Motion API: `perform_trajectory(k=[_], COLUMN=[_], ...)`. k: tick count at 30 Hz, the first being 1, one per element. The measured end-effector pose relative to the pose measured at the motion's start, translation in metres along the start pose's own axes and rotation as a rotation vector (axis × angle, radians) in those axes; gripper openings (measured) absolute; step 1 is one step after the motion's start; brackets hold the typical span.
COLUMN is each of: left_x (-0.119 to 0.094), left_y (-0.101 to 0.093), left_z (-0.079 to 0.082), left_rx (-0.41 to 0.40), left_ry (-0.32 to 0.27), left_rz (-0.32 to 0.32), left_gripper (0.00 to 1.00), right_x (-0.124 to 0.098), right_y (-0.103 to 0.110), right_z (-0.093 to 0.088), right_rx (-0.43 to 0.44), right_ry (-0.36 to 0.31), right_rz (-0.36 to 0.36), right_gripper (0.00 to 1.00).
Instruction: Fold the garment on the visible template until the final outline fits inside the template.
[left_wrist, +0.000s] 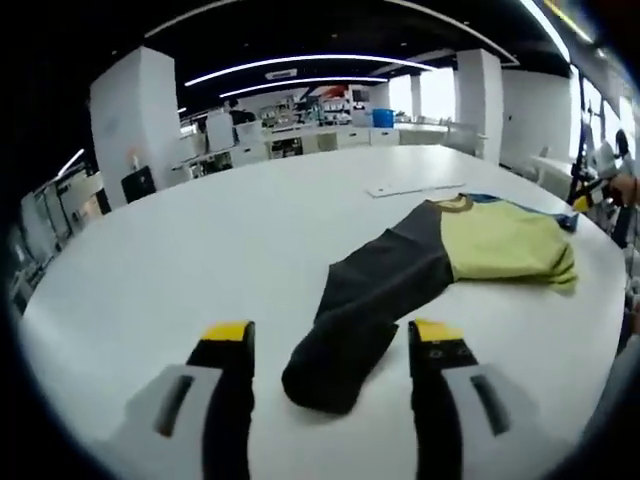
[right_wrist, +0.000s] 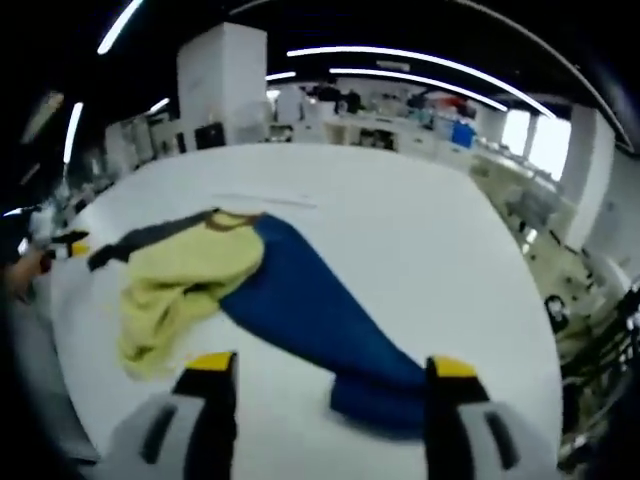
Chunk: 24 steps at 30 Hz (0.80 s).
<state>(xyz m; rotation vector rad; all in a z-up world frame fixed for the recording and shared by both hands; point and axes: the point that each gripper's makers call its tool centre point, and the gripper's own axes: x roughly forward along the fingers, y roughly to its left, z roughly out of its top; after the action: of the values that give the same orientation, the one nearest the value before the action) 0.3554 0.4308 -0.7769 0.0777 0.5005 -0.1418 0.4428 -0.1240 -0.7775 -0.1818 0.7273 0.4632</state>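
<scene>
- Garment (left_wrist: 440, 262) lies spread on the white counter (left_wrist: 200, 250), a long-sleeved top with a yellow-green body, one dark grey sleeve (left_wrist: 370, 300) and one blue sleeve (right_wrist: 320, 310).
- Counter is wide and pale; an office with desks and ceiling strip lights shows beyond it.
- Yellow-green body is rumpled, bunched at its hem in the right gripper view.
- Grey sleeve runs from the body toward the left hand-held gripper (left_wrist: 333, 345); its cuff lies on the counter between the two jaws.
- Blue sleeve runs from the body toward the right hand-held gripper (right_wrist: 328, 378); its cuff lies between that gripper's jaws, nearer the right-hand one.
- Left hand-held gripper has its jaws spread wide, gripping nothing, yellow tips on either side of the grey cuff.
- Right hand-held gripper likewise stands wide apart and empty, jaws flanking the blue cuff.
- A thin pale sheet (left_wrist: 415, 187) lies flat on the counter beyond the collar; whether it is the template I cannot tell.
</scene>
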Motion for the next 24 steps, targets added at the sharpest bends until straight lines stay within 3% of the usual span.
perform_trajectory(k=[5, 9, 16, 24], left_x=[-0.006, -0.011, -0.018, -0.030], left_y=[-0.011, -0.024, -0.047, -0.064], left_z=[0.002, 0.006, 0.013, 0.017], left_rx=[0.015, 0.017, 0.035, 0.054], left_ry=[-0.025, -0.051, -0.072, -0.077], left_rz=[-0.033, -0.072, -0.132, -0.170], left_gripper=[0.75, 0.85, 0.99, 0.99], right_x=[0.003, 0.001, -0.003, -0.011], right_y=[0.034, 0.074, 0.135, 0.184], right_z=[0.006, 0.009, 0.011, 0.023], right_rx=[-0.081, -0.163, -0.243, -0.324], right_ry=[-0.005, -0.009, -0.011, -0.053], right_rz=[0.090, 0.186, 0.330, 0.431], right_gripper=[0.92, 0.98, 0.97, 0.90])
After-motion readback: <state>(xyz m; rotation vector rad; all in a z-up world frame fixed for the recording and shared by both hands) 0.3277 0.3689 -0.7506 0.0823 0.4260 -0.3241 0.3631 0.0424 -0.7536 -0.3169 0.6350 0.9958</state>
